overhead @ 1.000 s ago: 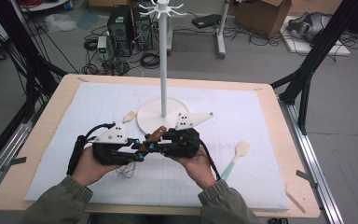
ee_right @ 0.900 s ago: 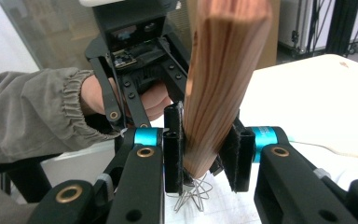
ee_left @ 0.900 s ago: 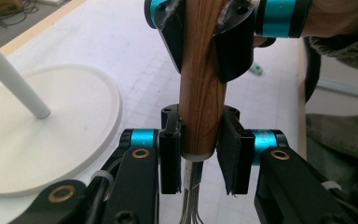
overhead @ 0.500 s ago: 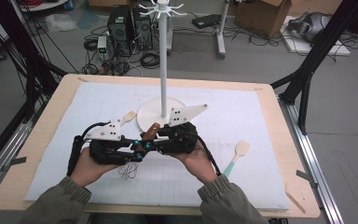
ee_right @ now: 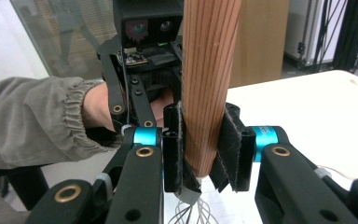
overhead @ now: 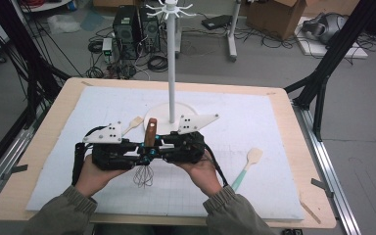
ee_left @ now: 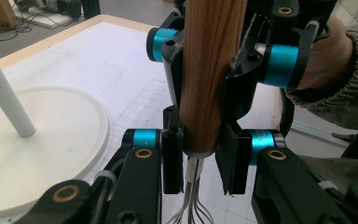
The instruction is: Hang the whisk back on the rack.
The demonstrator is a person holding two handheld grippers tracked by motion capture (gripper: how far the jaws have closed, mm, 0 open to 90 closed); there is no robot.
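Two black claws, left claw (ee_left: 199, 161), right claw (ee_right: 204, 154), both clamping whisk's round wooden handle (overhead: 150, 132)

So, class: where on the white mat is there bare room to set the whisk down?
Free: the mat between the stand's base and the spatula, and the left part beyond the small spatula. Crowded: the middle, where both grippers hold the whisk.

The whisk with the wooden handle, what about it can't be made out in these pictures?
- Whisk handle top: cut off by the upper edge in both gripper views.
- Wire loops: cut by the bottom edge in both gripper views; thin and blurred in the high view.
- Handle's lower end: covered by the left hand-held gripper and the right hand-held gripper.
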